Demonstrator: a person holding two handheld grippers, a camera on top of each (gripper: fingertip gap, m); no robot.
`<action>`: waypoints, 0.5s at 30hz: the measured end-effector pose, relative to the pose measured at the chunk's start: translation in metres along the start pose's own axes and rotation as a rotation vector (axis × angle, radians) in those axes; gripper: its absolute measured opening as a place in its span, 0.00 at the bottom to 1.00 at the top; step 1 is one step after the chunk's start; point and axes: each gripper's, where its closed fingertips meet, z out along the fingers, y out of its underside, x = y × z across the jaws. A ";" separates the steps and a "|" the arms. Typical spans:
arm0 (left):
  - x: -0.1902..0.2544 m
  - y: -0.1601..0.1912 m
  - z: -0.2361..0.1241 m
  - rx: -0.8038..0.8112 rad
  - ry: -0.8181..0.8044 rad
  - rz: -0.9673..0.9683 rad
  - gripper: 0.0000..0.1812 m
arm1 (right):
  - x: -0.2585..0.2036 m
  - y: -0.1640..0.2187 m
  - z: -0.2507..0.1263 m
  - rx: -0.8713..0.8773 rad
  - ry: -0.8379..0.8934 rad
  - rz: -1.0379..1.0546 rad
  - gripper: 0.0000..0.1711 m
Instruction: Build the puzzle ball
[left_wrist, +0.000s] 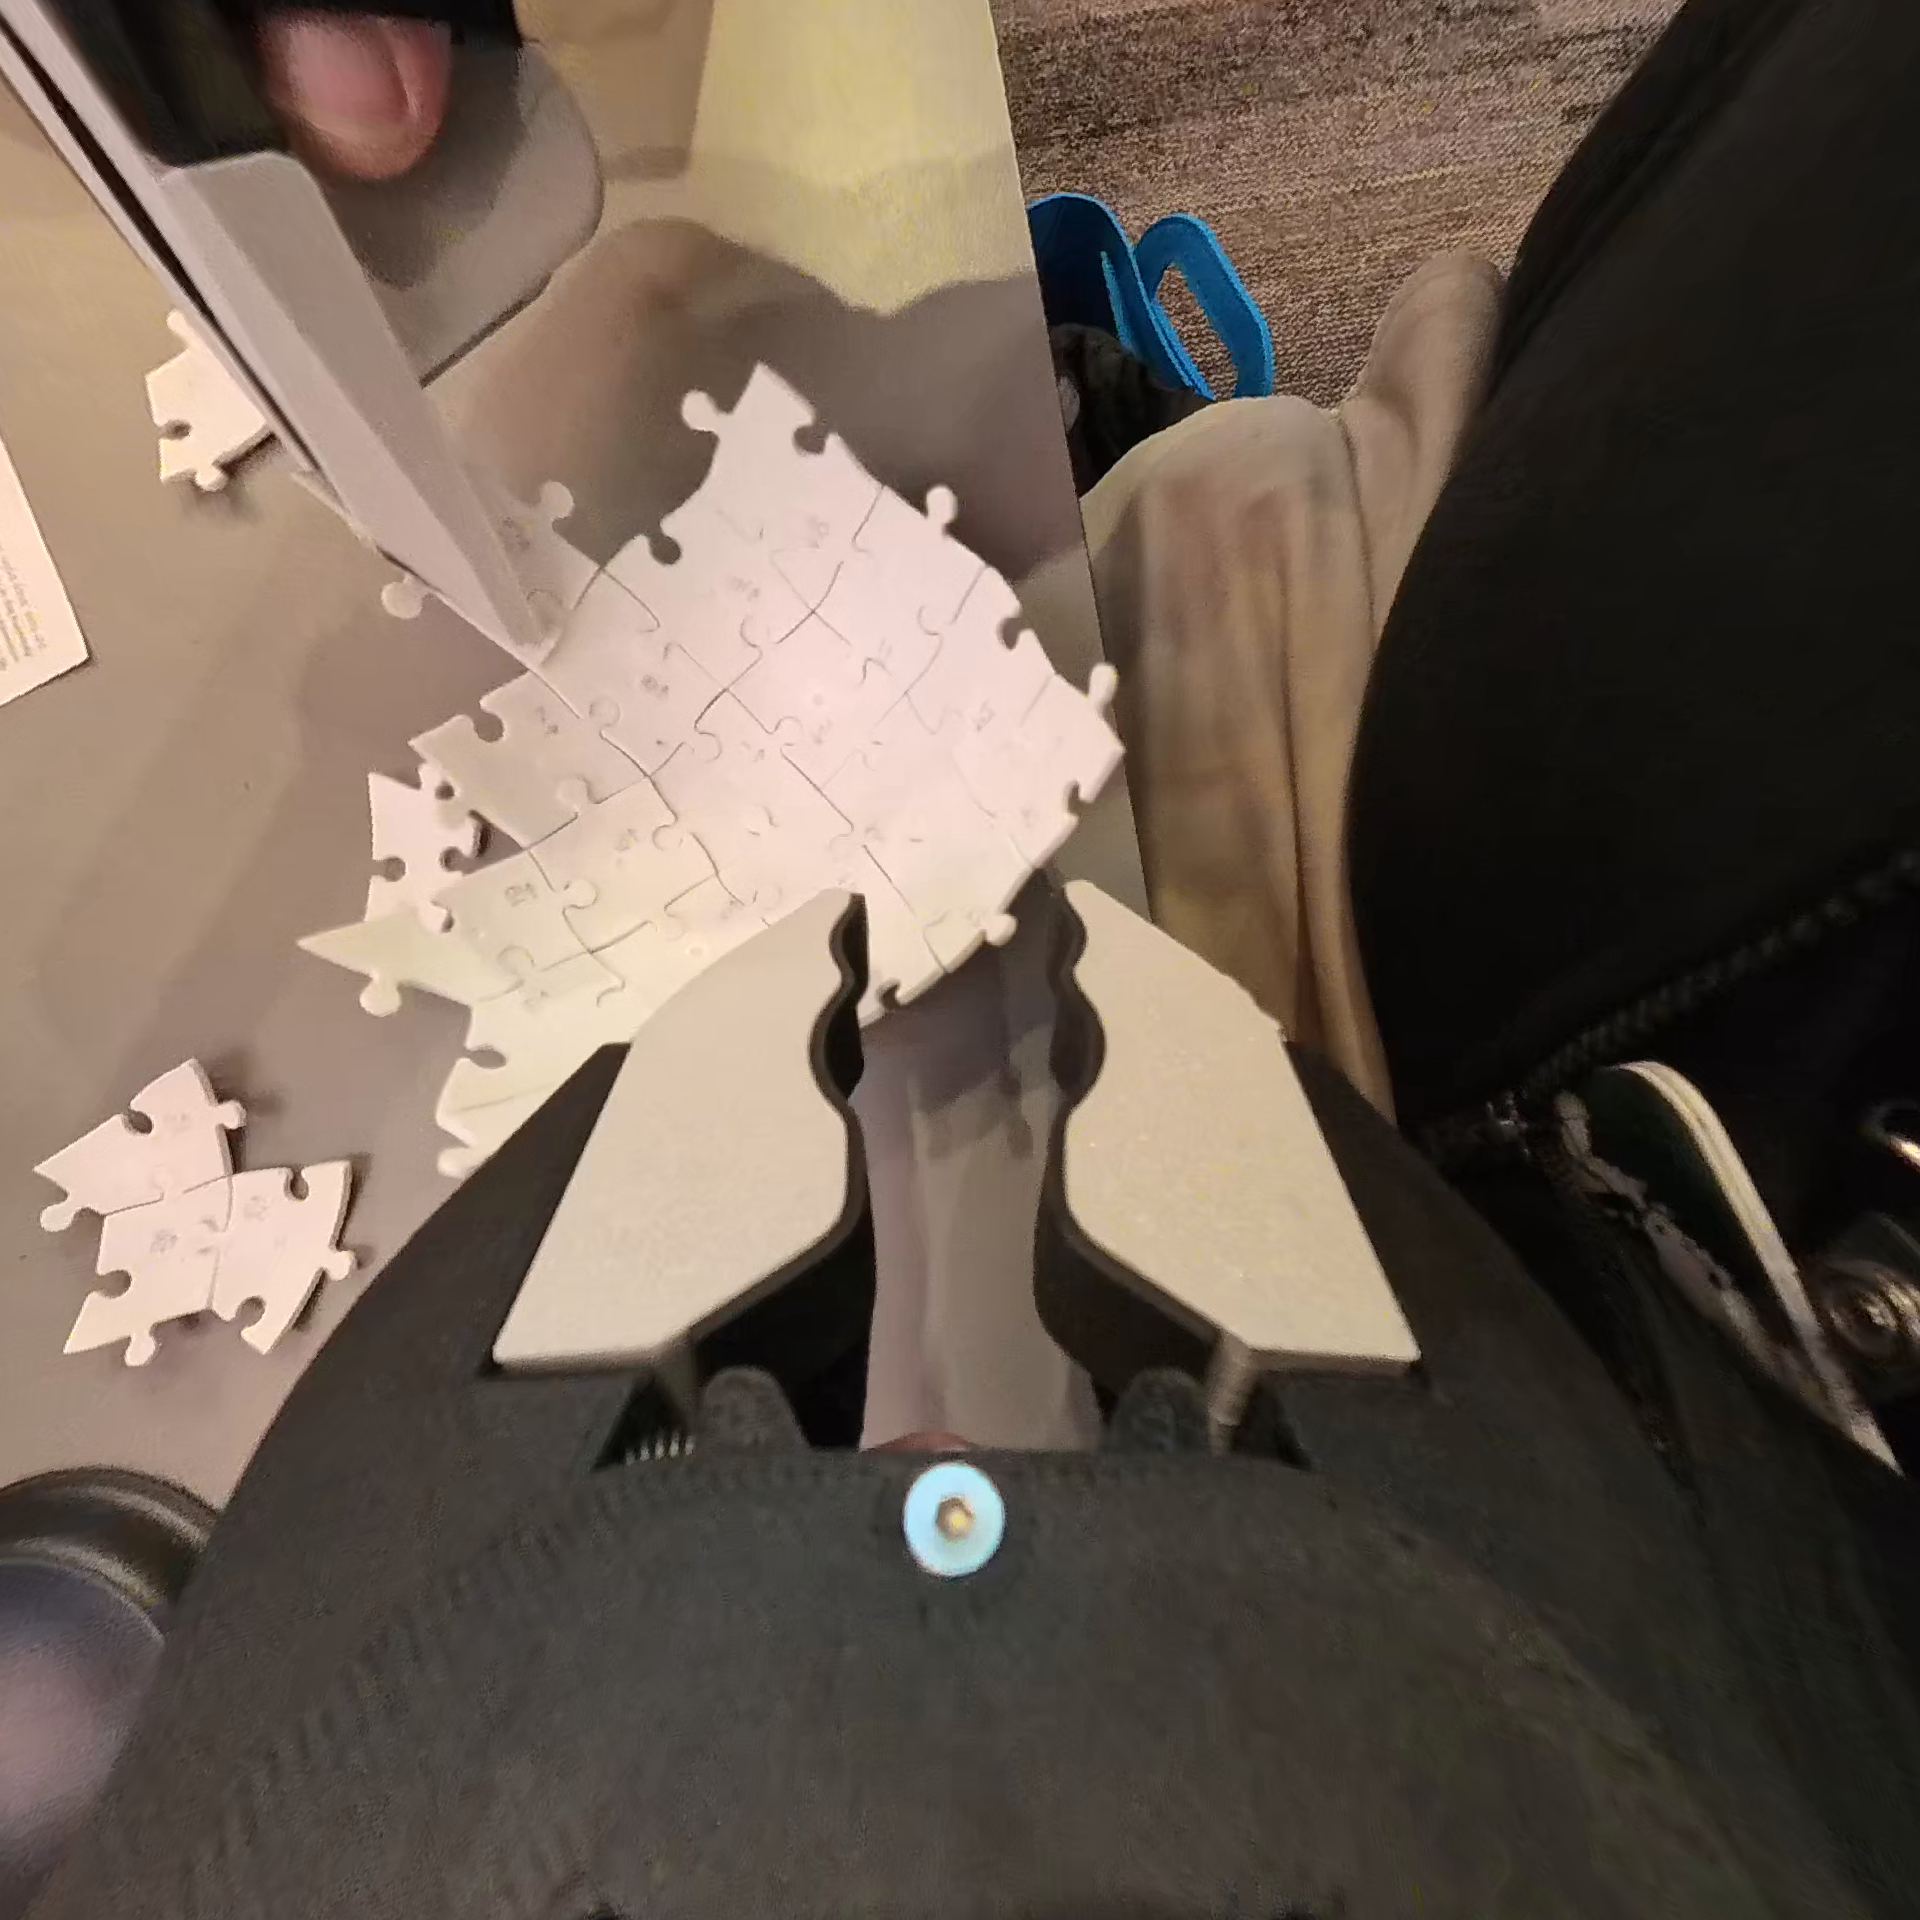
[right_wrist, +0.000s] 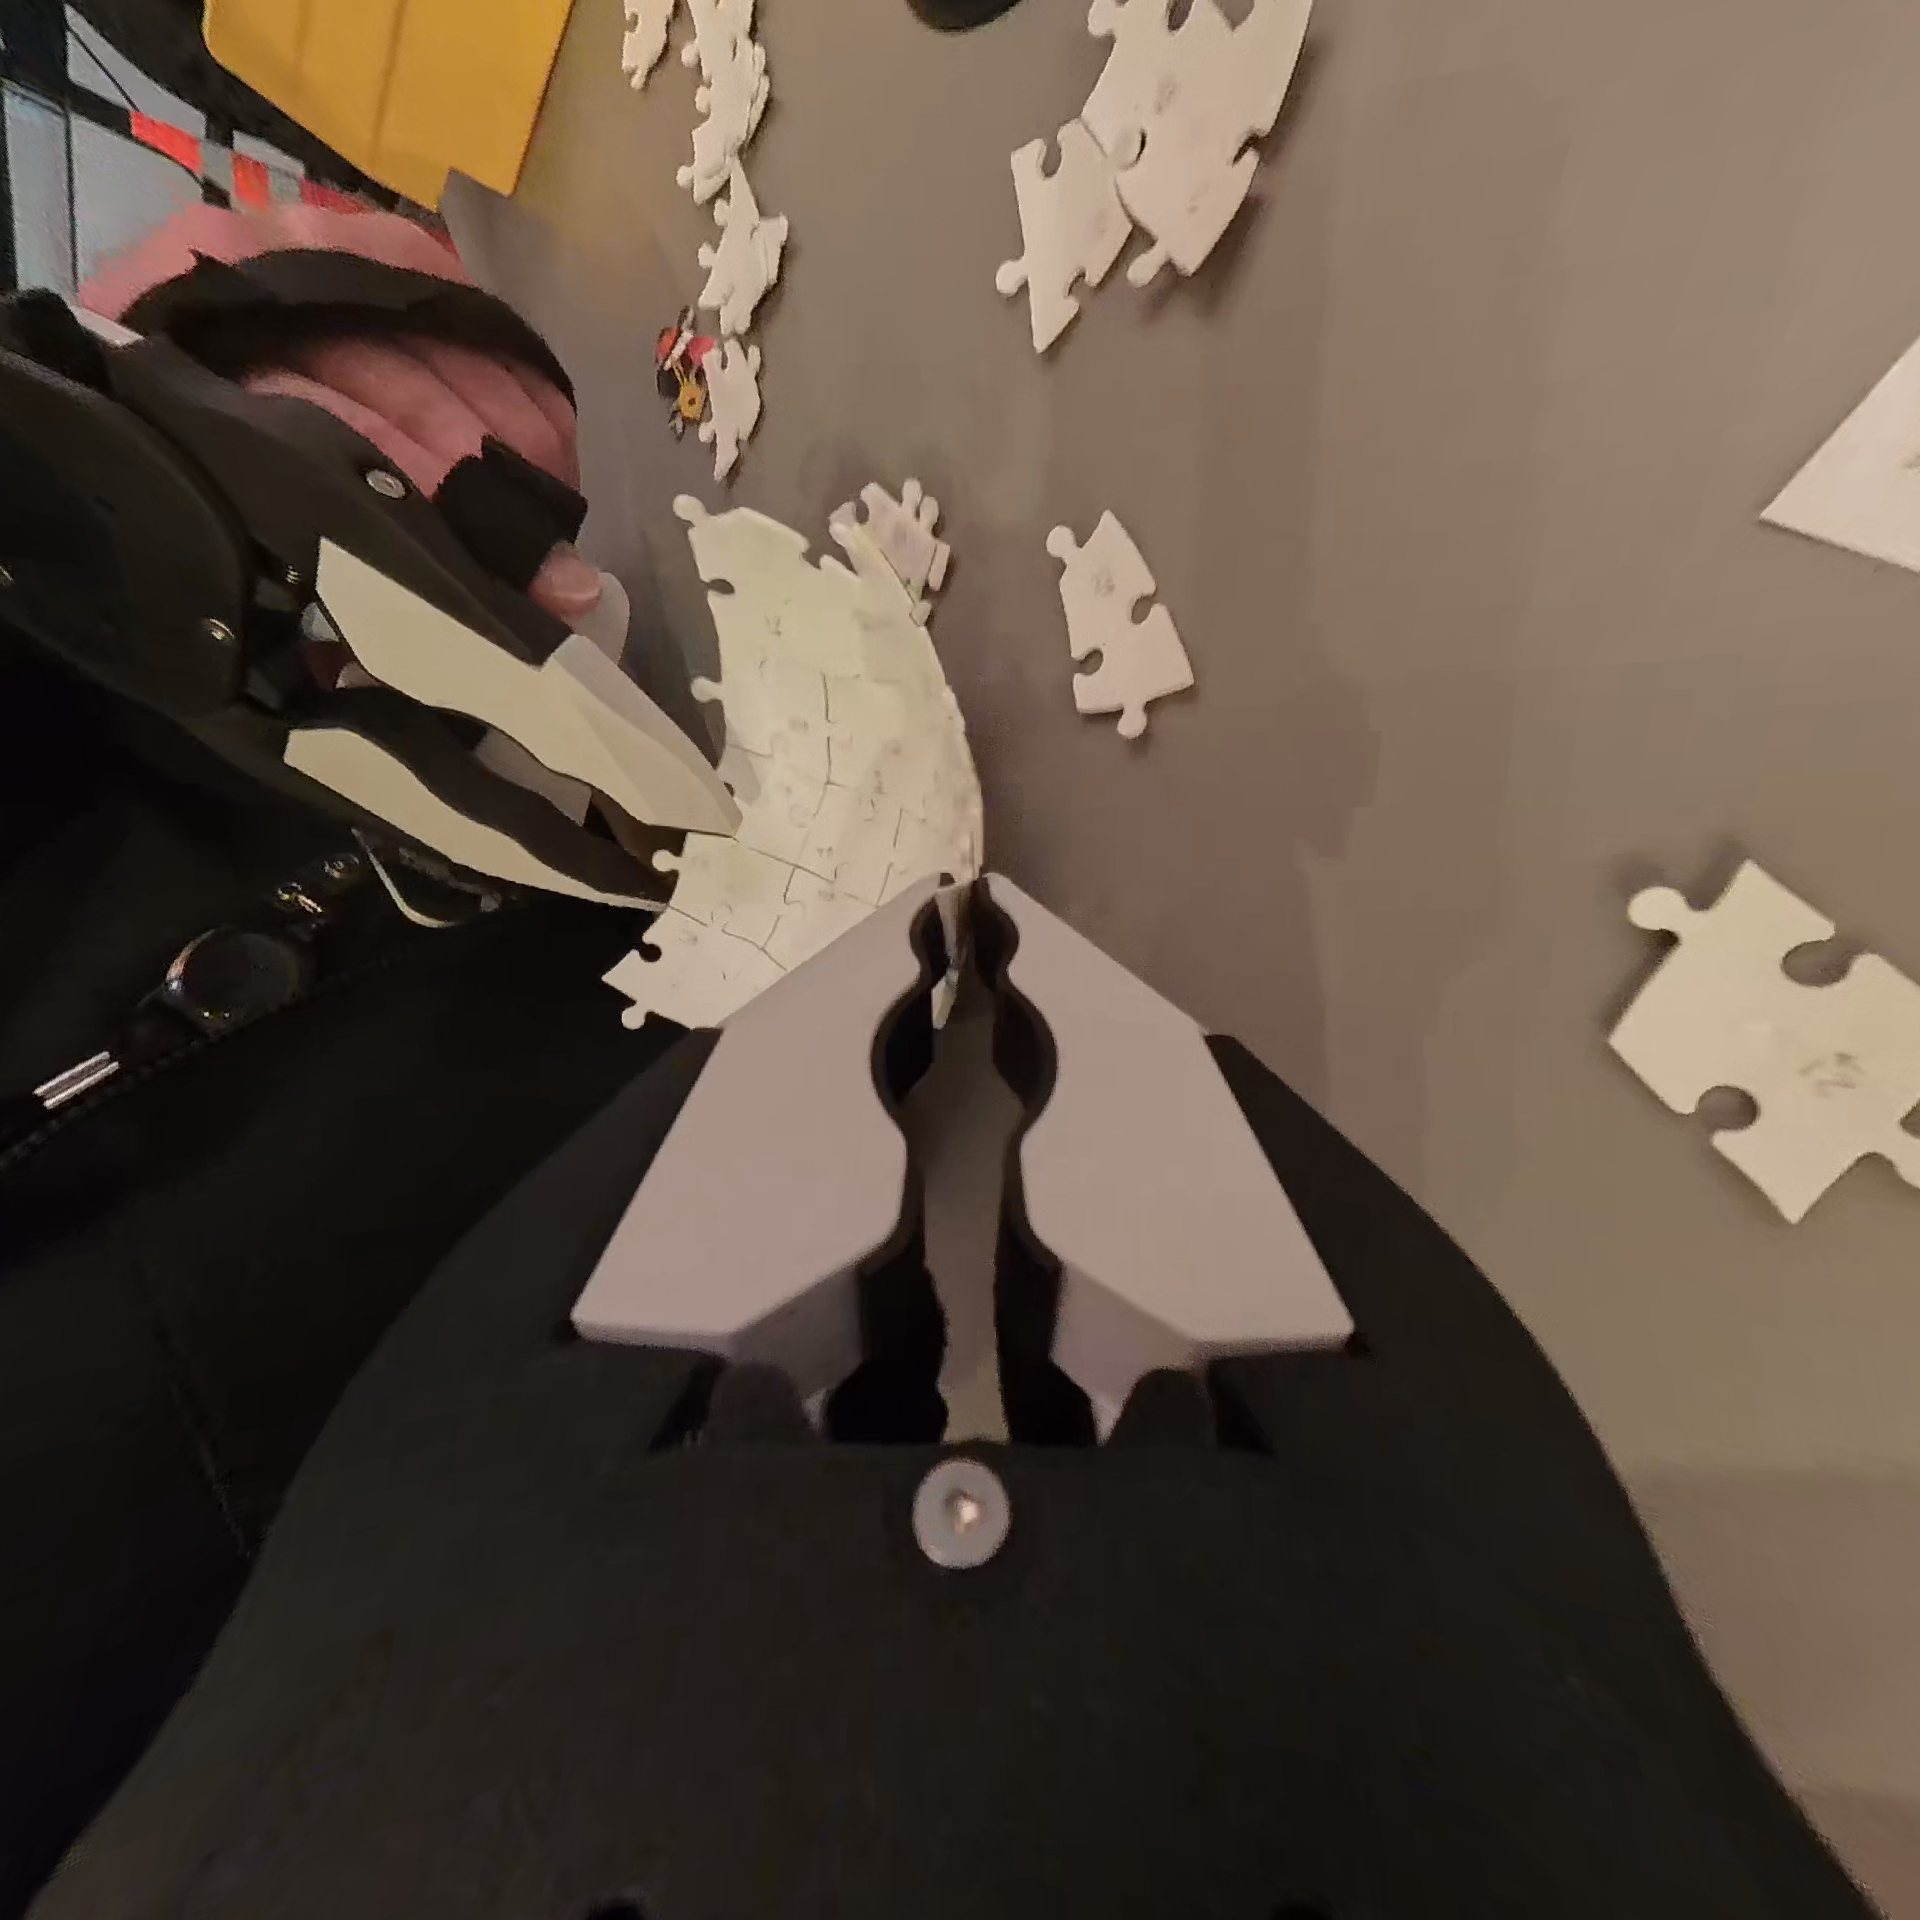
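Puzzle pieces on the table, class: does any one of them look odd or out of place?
Yes. One loose piece near the top of the right wrist view shows a printed, coloured side in red, yellow and black, while the loose pieces around it lie with their blank white backs up.

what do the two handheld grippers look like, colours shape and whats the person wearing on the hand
Both grippers, left and right, have rough matte black bodies, a pale round bolt-and-washer at centre, and light grey wedge jaws with wavy black inner edges. The hand on the left one sits under black straps.
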 end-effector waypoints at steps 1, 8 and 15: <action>0.000 0.000 0.001 0.004 0.003 -0.003 0.18 | 0.001 0.002 0.001 -0.017 0.011 -0.003 0.03; 0.002 0.001 0.004 0.011 0.003 -0.008 0.18 | 0.011 0.006 0.007 -0.035 0.114 -0.035 0.01; 0.004 -0.002 0.007 0.018 -0.005 0.007 0.15 | 0.013 0.004 0.009 -0.014 0.136 0.013 0.01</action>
